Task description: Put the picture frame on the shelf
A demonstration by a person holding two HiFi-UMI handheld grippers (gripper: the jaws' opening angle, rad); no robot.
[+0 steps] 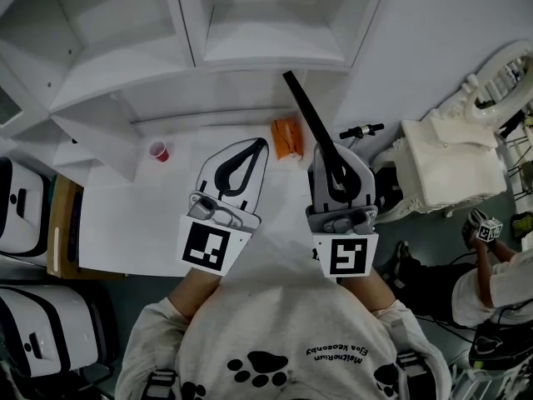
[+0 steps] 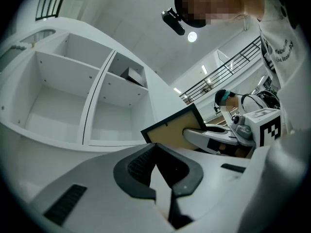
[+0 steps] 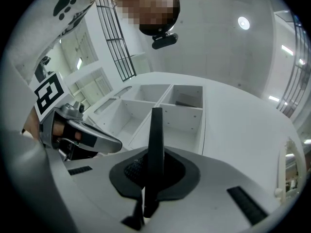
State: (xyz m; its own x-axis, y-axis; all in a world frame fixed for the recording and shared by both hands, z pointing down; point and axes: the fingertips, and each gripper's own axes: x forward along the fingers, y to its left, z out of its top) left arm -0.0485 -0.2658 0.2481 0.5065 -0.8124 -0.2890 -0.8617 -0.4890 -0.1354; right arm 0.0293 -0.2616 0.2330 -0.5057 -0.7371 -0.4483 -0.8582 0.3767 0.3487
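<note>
On table (image 1: pixel 125 223), red cup (image 1: pixel 158 150), orange packet (image 1: pixel 287 137), right claw (image 1: pixel 333 161) gripping picture frame (image 1: pixel 304 107)

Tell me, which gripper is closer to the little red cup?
Left. The left gripper is a bit to the right of the red cup; the right gripper, holding the picture frame, is farther right.

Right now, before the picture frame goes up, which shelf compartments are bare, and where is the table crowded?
Bare: the wide left compartment and the compartment right of the divider, below the one holding a dark object. The table is bare left of the left gripper. Crowded: around the red cup, orange packet and right gripper gripping the picture frame.
</note>
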